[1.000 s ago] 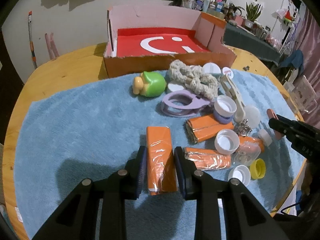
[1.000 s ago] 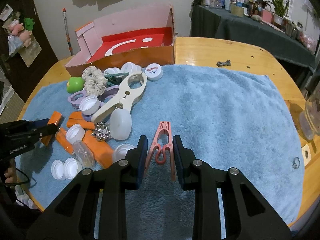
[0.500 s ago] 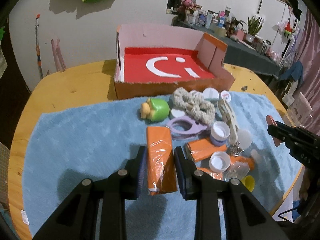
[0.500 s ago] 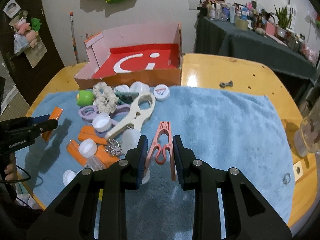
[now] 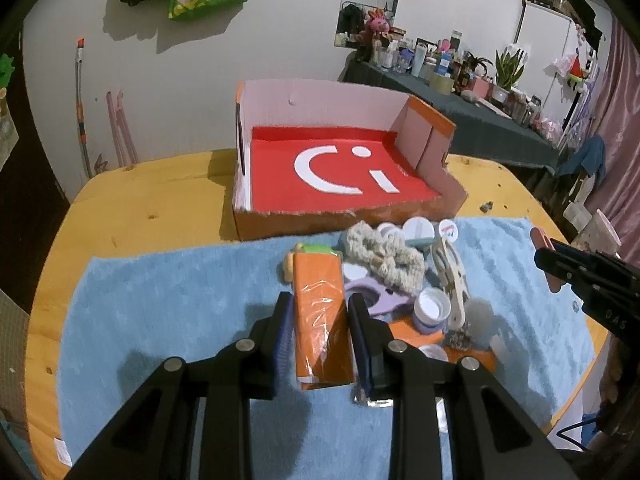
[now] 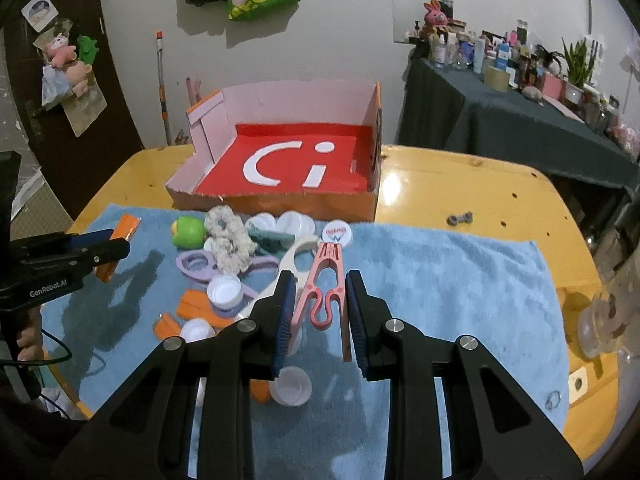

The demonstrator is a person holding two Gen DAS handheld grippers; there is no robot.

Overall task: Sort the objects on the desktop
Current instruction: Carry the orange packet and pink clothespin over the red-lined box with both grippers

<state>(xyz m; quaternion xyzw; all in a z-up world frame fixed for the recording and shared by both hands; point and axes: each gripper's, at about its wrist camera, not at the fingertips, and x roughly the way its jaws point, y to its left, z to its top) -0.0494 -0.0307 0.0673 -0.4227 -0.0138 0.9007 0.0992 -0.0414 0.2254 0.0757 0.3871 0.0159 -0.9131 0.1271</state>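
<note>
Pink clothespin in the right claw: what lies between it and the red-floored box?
In the right wrist view, a logo bottle cap and blue towel lie between the pink clothespin and the box.

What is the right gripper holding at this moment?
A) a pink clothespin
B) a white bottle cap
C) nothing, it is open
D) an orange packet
A: in the right wrist view the right gripper is shut on the pink clothespin, lifted above the blue towel; the orange packet is held by the left gripper instead.
</note>
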